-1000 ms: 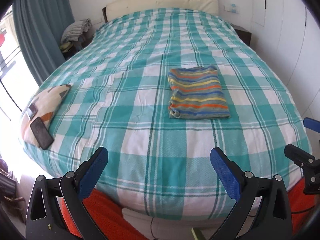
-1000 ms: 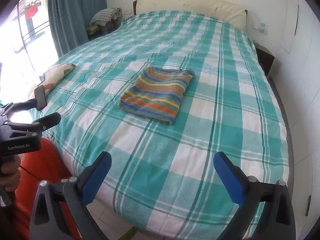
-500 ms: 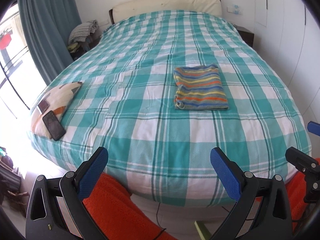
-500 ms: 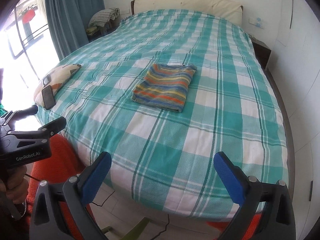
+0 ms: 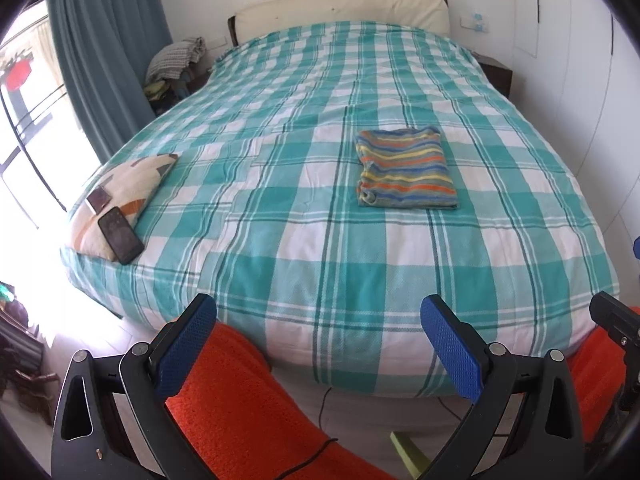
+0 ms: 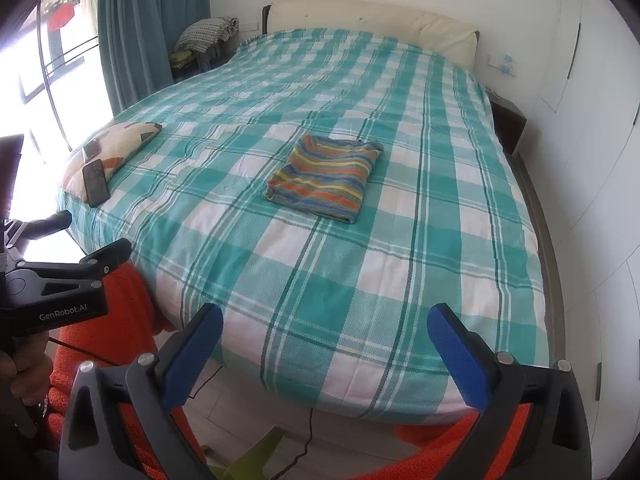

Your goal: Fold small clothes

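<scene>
A striped garment (image 5: 406,168) in blue, orange and yellow lies folded into a neat rectangle on the teal checked bed (image 5: 304,248), right of the middle. The right wrist view shows the same folded garment (image 6: 326,178) well ahead on the bed (image 6: 360,280). My left gripper (image 5: 320,344) is open and holds nothing, hanging off the foot of the bed over the person's orange lap. My right gripper (image 6: 326,352) is open too, past the bed's near corner. The left gripper's black body (image 6: 60,280) shows at the left of the right wrist view.
A patterned pillow (image 5: 120,196) with a dark phone (image 5: 120,235) on it lies at the bed's left edge. Teal curtains (image 5: 108,52) and a bright window stand on the left, with a pile of cloth (image 5: 176,60) beside the headboard. White cupboards line the right wall.
Both grippers have pulled back and away from the bed, so the folded garment looks smaller and farther off. The bed's foot edge and the floor have come into view. The garment has not moved.
</scene>
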`<move>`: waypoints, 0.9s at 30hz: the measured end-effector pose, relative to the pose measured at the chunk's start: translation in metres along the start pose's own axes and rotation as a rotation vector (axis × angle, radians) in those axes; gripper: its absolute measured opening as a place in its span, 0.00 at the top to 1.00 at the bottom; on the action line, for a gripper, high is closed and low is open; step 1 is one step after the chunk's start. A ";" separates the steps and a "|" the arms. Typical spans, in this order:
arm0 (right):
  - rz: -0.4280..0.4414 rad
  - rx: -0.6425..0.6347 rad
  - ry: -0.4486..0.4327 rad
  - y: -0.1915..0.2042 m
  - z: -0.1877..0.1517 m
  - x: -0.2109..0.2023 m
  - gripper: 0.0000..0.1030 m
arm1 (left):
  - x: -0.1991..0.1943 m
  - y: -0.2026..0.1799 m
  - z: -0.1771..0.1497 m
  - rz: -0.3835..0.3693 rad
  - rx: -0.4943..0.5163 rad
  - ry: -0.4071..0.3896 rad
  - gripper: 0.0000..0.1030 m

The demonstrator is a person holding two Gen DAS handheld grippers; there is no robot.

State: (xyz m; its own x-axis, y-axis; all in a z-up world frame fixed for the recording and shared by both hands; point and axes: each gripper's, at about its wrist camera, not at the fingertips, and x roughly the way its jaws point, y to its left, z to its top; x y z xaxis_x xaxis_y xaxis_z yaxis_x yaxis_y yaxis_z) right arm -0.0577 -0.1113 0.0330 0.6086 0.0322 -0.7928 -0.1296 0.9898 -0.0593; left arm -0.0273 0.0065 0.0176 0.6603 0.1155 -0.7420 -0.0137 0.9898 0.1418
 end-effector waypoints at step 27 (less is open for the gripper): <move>-0.148 -0.003 -0.010 -0.011 -0.006 -0.010 0.02 | 0.002 -0.004 -0.001 0.011 0.054 -0.011 0.01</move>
State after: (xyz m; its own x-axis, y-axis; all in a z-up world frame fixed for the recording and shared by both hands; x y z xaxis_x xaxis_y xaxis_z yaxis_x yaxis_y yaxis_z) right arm -0.0666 -0.1230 0.0379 0.6294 -0.1126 -0.7689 -0.0400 0.9834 -0.1767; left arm -0.0266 0.0028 0.0151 0.6687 0.1248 -0.7330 0.0193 0.9826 0.1849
